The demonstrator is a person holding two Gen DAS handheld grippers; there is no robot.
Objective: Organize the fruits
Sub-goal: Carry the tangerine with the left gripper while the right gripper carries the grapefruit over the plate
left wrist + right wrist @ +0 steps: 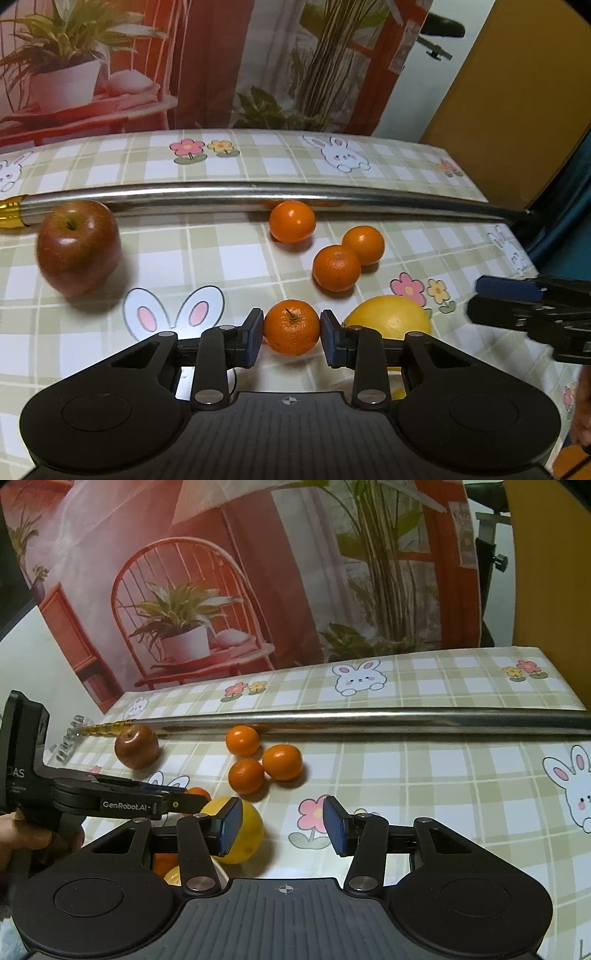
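My left gripper [291, 332] is shut on a mandarin [291, 328], its blue pads touching both sides. Three more mandarins [337, 268] lie beyond it, near a long metal pole [258, 194]. A red apple [78, 246] sits at the left by the pole. A yellow lemon [389, 317] lies just right of the held mandarin. My right gripper [282, 825] is open and empty over the checked tablecloth [443, 775], with the lemon [249, 825] behind its left finger. The left gripper [110, 801] shows at the left of the right wrist view.
The pole crosses the table from left to right behind the fruit. A printed backdrop [184, 62] hangs behind the table. The table's right edge [517, 236] is close to the fruit. Another mandarin and a yellow fruit [168, 867] lie under my right gripper's left finger.
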